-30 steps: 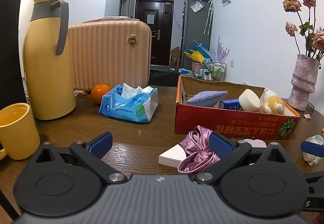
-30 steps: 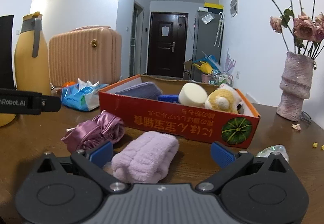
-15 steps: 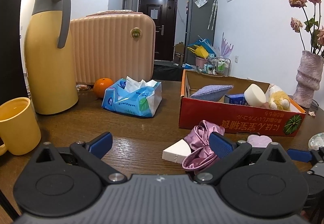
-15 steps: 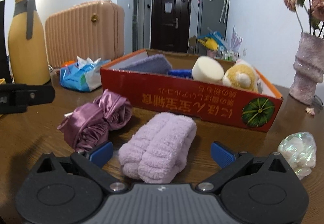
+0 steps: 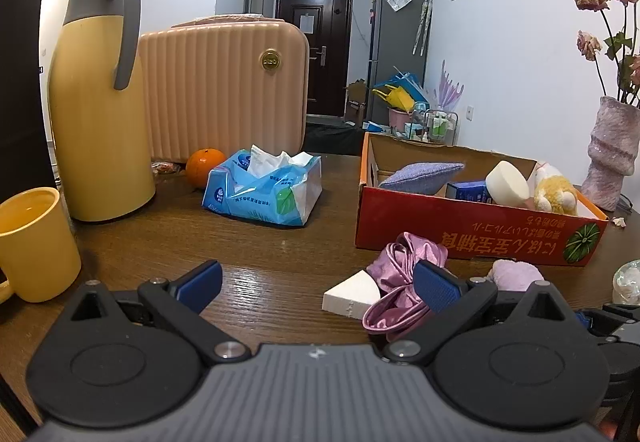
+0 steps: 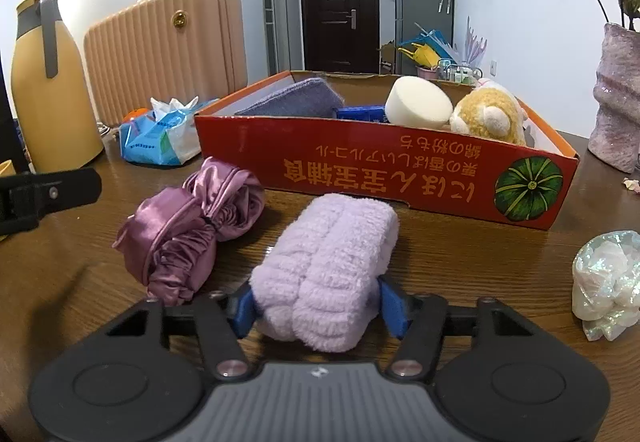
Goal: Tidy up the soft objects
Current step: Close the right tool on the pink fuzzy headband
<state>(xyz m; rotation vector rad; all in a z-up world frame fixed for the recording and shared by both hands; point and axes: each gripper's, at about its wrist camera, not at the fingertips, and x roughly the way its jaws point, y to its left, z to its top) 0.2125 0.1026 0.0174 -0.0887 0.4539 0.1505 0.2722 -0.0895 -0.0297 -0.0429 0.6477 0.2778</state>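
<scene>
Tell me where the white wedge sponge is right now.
In the left wrist view, the white wedge sponge lies on the table, right of centre, just left of the purple satin scrunchie and in front of the red box.

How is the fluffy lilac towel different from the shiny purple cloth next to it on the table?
The towel is pale lilac and fuzzy; the purple cloth is darker, glossy and smooth. The towel is folded into a neat roll, the cloth is bunched and gathered. The right gripper has just been closing, and its fingers press the towel's sides; nothing touches the cloth. Both lie on the table in front of the red box.
</scene>
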